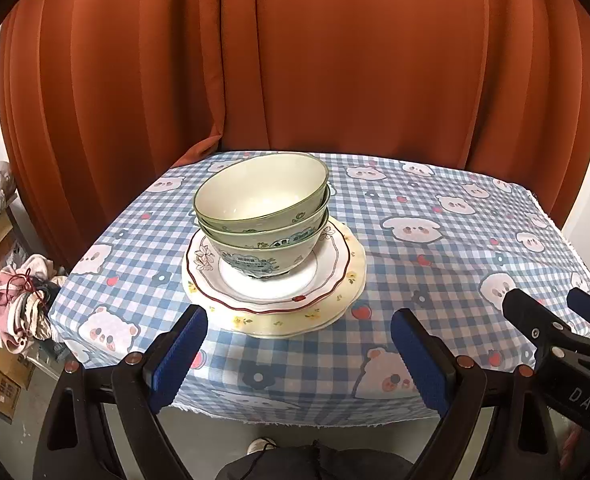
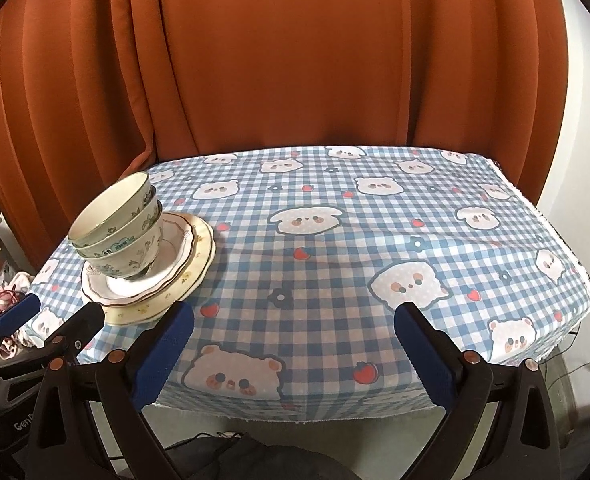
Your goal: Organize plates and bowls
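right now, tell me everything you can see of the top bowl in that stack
The top bowl is a glossy, ceramic-looking piece with a plain cream inside, a thin dark green rim and a pale green patterned outside. It is empty and nested in two similar bowls. It sits tilted, its mouth tipped toward the cameras and the table's left side. The stack stands on the red-rimmed plate on the left part of the checked tablecloth. Only the bowl beneath touches it; neither gripper does.

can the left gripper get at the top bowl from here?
Probably yes. The left gripper is open and empty, facing the top bowl, with only bare tablecloth between them.
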### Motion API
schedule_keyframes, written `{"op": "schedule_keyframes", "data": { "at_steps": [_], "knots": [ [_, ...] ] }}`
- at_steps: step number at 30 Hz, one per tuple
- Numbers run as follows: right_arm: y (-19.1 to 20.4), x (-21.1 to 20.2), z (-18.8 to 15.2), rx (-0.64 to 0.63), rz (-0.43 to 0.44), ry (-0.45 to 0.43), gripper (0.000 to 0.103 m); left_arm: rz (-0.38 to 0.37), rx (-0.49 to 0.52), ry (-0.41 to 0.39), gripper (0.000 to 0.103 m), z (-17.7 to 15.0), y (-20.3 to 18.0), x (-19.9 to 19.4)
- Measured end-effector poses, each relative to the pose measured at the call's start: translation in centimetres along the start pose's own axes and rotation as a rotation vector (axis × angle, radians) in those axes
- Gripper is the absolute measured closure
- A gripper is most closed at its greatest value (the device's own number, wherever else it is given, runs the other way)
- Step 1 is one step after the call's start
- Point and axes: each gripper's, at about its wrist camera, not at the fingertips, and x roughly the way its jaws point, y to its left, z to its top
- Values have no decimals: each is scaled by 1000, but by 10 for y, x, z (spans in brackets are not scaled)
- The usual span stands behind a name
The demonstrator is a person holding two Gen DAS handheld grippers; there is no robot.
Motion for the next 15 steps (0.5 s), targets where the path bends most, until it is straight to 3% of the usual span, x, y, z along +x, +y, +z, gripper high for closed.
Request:
{"op": "schedule_keyframes", "data": {
  "at_steps": [15],
  "knots": [
    [-9,1,2,8,0,3,1,4,13,-5,9,3,-8,1]
  ]
}}
